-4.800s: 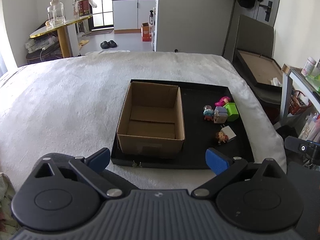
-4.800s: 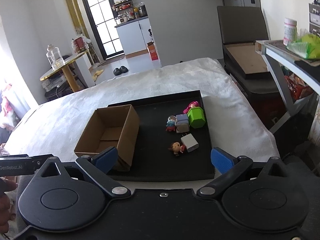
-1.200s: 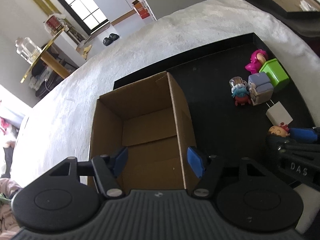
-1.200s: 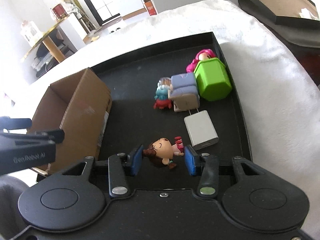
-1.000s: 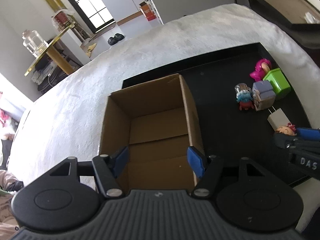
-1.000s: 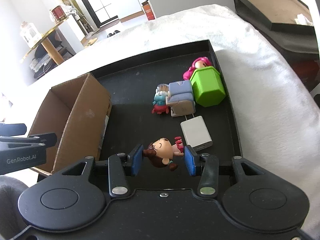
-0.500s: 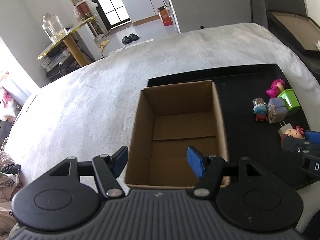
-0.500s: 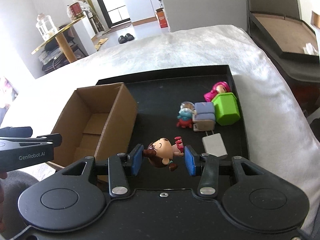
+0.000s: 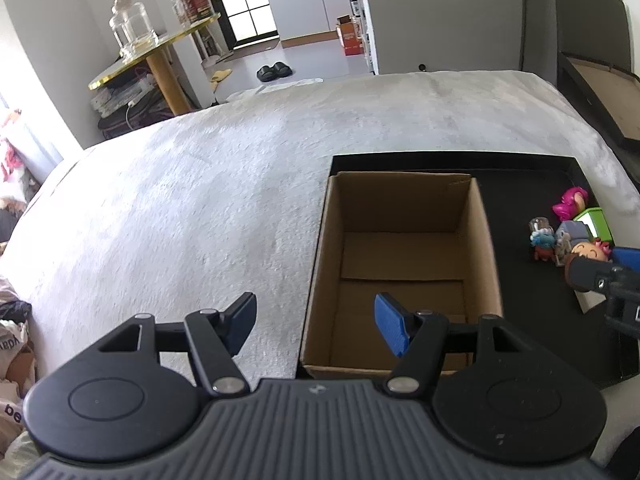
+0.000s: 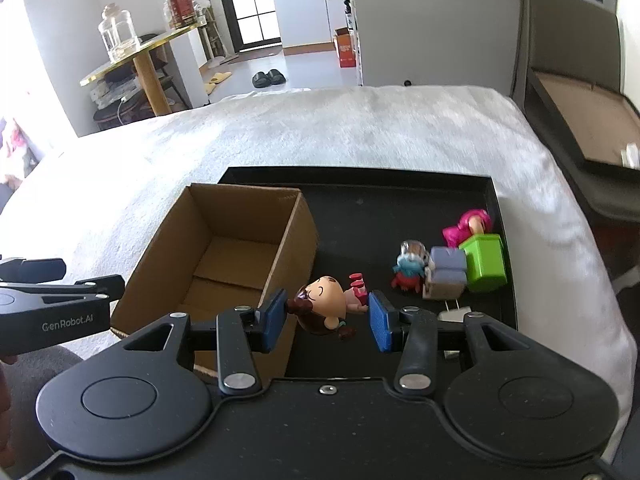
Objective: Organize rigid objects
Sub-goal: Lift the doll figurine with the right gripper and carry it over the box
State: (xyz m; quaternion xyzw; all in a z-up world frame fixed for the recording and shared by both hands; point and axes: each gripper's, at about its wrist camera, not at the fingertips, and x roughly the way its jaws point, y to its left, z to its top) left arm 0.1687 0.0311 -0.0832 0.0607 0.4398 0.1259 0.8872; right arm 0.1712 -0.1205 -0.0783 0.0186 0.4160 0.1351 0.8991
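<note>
Doll figurine [image 10: 326,306]: lying on its side in the air, head turned toward the cardboard box [image 10: 224,248], red shoes pointing away from it. Being pinched at head and feet between the blue pads [image 10: 274,314] of the right gripper [image 10: 326,316], jaws standing narrow and pressing on it from both sides. Hanging clear of the black tray [image 10: 380,208], just beside the box's right wall near its front corner, not over the opening.

Left gripper [image 9: 316,322]: hovering at the box's front left corner, jaws standing apart at a middling width, pads touching nothing. Showing one pad over the white blanket [image 9: 200,200] left of the box and the other over the box's inside.

Standing upright on the left part of the tray, opening facing up, bottom flaps lying flat on the floor inside: the box.

Resting on the tray well to the right of the box, crowding together in one cluster:
- a small blue figure [image 10: 410,266], standing nearest the box
- a grey-purple block [image 10: 448,270], touching the blue figure on the side away from the box
- a green block [image 10: 486,262], sitting against the grey-purple one, farther from the box
- a pink figure [image 10: 470,222], lying behind the green block
- a white charger [image 10: 456,314], showing only partly behind the right gripper's finger, in front of the grey-purple block
</note>
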